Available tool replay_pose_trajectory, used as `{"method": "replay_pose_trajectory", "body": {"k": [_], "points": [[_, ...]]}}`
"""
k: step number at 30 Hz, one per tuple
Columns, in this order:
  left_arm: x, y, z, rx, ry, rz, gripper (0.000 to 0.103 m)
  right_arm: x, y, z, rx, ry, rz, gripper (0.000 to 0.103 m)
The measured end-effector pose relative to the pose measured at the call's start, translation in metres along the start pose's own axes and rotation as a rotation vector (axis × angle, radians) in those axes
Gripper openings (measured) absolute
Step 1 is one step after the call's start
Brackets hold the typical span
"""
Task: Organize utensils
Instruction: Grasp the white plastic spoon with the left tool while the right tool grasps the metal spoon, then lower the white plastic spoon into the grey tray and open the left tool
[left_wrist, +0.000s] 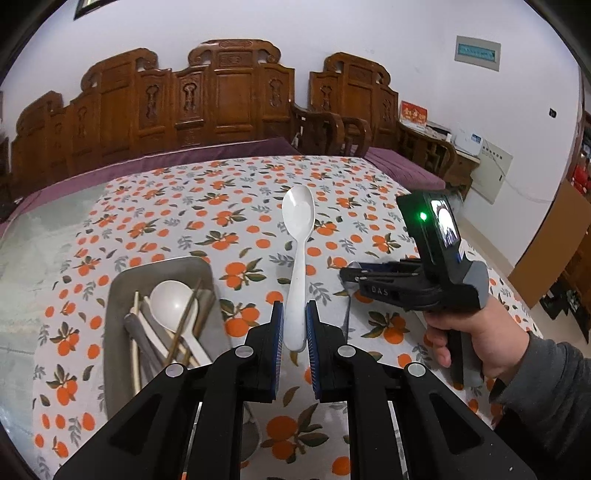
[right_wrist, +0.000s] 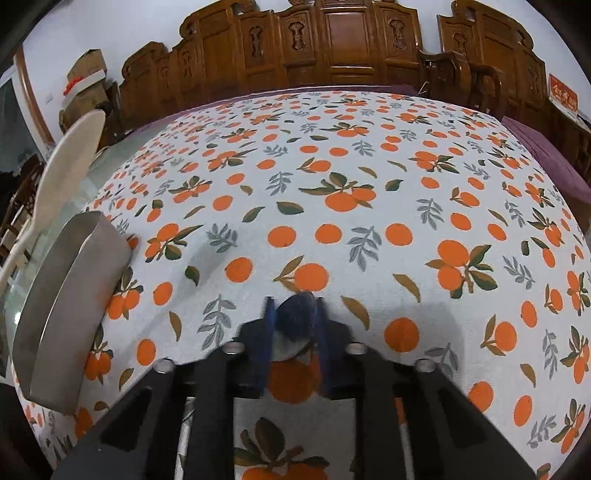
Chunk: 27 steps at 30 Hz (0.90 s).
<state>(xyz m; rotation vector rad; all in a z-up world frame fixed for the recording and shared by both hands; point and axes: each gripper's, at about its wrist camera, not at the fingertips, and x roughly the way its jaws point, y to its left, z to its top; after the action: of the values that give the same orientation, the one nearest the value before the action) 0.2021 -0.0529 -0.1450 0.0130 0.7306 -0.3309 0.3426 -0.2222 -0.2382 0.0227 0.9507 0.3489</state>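
Note:
My left gripper (left_wrist: 294, 306) is shut on the handle of a white plastic spoon (left_wrist: 298, 214), whose bowl points away above the tablecloth; the same spoon (right_wrist: 70, 158) shows at the far left of the right wrist view. A metal tray (left_wrist: 162, 264) down to its left holds another white spoon (left_wrist: 171, 301), chopsticks and other utensils. My right gripper (right_wrist: 295, 306) points down at the cloth, its pads closed on the bowl of a metal spoon (right_wrist: 295, 317). From the left wrist view, that gripper (left_wrist: 347, 275) sits at the right, and the spoon's handle (left_wrist: 346, 317) lies on the cloth.
An orange-print tablecloth (right_wrist: 369, 166) covers most of the table, with bare tabletop (left_wrist: 40, 236) left of it. The tray's wall (right_wrist: 74, 288) stands close to the left of my right gripper. A carved wooden bench (left_wrist: 229, 96) lines the far side. A hand (left_wrist: 476, 332) grips the right tool.

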Motion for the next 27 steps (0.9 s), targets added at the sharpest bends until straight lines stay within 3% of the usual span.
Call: {"method": "replay_pose_trajectory", "body": {"k": [10,27], "points": [[-0.026,0.021,-0.007,-0.02,-0.026,0.064,0.011,-0.035,0.024,0.003,-0.039,-0.042,0.024,0.003],[-0.053,0.062,-0.03,-0.101,-0.019,0.142,0.011,-0.113,0.079,0.015,-0.141,-0.134,0.043,0.003]]}}
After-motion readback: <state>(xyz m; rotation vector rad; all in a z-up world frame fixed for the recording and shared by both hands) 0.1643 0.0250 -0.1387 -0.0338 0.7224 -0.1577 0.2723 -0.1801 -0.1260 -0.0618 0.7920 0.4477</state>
